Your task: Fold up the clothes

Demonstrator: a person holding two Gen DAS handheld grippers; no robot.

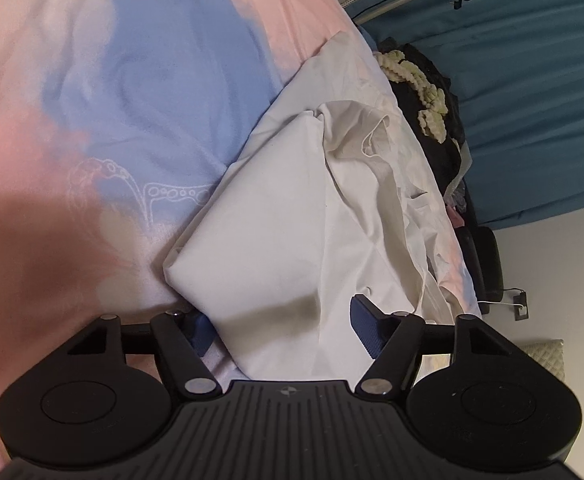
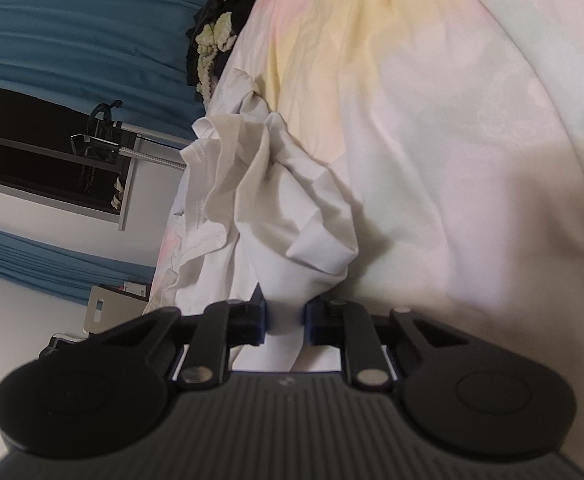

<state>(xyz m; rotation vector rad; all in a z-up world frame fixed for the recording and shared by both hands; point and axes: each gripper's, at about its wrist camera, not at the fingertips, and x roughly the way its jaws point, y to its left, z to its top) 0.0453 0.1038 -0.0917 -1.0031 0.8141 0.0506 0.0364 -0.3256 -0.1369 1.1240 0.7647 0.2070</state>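
Observation:
A white garment [image 1: 292, 208] lies crumpled on a pastel pink-and-blue bed cover [image 1: 152, 80]. In the left wrist view a smooth folded edge of it runs down between the jaws of my left gripper [image 1: 282, 328]. Those jaws stand wide on either side of the cloth and do not pinch it; the left pad is partly hidden behind the fabric. In the right wrist view my right gripper [image 2: 286, 320] is shut on a bunched corner of the same white garment [image 2: 292, 200], whose cloth rises in folds from between the blue pads [image 2: 314, 320].
A dark pile of clothes with a cream knitted piece [image 1: 416, 80] sits at the bed's far edge, also visible as the cream knit [image 2: 212, 48]. Blue curtains [image 1: 532, 80] hang behind. A rack with hangers [image 2: 100, 136] and a black chair [image 1: 488, 264] stand beside the bed.

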